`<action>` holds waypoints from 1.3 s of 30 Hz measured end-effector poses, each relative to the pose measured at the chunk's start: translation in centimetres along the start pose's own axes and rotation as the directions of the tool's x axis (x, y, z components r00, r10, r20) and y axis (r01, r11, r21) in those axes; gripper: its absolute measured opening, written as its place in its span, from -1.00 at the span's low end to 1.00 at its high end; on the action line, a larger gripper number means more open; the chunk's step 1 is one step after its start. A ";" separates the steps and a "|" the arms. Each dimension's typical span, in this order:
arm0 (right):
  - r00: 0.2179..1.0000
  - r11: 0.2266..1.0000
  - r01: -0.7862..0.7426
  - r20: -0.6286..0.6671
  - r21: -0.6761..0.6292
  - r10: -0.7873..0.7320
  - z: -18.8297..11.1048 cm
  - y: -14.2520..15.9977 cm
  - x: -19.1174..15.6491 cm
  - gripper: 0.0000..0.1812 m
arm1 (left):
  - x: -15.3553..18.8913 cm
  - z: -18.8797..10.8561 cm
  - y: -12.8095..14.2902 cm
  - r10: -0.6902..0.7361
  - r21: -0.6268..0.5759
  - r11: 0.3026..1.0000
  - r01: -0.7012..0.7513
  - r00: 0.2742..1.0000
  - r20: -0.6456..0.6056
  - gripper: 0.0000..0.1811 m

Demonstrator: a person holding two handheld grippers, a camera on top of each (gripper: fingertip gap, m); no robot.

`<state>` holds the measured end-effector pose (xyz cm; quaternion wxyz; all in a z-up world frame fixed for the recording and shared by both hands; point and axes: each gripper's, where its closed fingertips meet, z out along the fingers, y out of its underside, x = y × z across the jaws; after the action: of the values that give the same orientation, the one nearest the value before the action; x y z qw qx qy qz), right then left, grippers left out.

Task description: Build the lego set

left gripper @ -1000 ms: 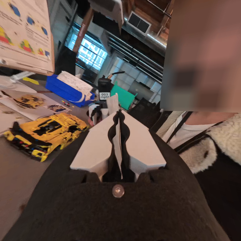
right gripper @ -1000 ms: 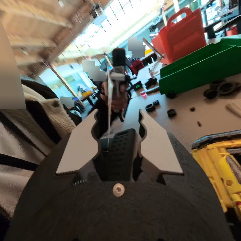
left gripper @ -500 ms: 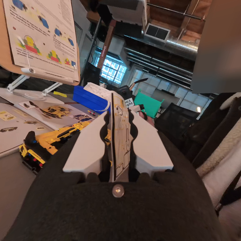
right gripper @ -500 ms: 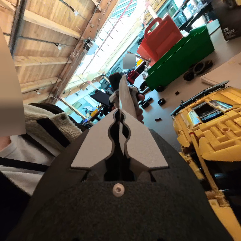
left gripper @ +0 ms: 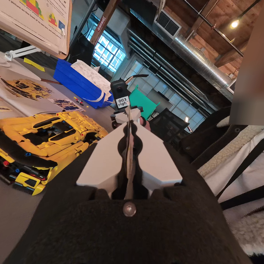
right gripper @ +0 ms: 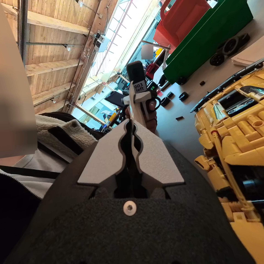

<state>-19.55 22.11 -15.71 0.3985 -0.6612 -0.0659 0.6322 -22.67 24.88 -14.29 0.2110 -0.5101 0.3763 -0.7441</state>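
A thin sticker sheet (left gripper: 129,157) is held edge-on in the air between both grippers. My left gripper (left gripper: 129,123) is shut on one end of it. My right gripper (right gripper: 130,122) is shut on the other end of the sheet (right gripper: 132,110). The two grippers face each other closely: the right gripper (left gripper: 126,116) shows just past my left fingertips, and the left gripper (right gripper: 135,98) shows just past my right ones. The yellow lego car (left gripper: 50,138) stands on the table to the left; in the right wrist view the car (right gripper: 235,135) is on the right.
A blue bin (left gripper: 80,85) with papers, an open instruction booklet (left gripper: 28,92) and a board on a stand (left gripper: 35,21) lie behind the car. A green bin (right gripper: 207,47), a red bin (right gripper: 178,24) and loose black wheels (right gripper: 182,96) are farther off. A person in a fleece jacket (left gripper: 228,164) is close. Spacing between my two grippers at the tips: around 5 cm.
My right gripper, open around the sheet's edge a second ago, has shut on it. My left gripper loosened on the sheet half a second ago and has shut on it again. Both views have tilted.
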 end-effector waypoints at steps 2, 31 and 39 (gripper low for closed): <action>1.000 1.000 0.003 0.000 -0.006 -0.003 0.1 0.1 -0.1 -1.00 | 0.1 0.0 0.0 0.030 0.005 1.000 -0.030 0.999 0.011 -1.00; 0.956 0.958 0.287 0.052 0.019 -0.287 5.3 1.9 -5.9 -0.48 | 6.4 0.7 1.3 0.162 -0.020 0.985 -0.174 0.945 -0.283 -1.00; 0.969 0.970 0.244 0.050 0.000 -0.243 4.7 1.9 -5.1 -0.80 | 6.7 1.0 1.9 0.162 -0.051 0.982 -0.183 0.946 -0.281 -1.00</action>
<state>-25.47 19.89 -12.26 0.4694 -0.6335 -0.1581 0.5945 -24.46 18.68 -11.56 0.2012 -0.3743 0.4733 -0.7716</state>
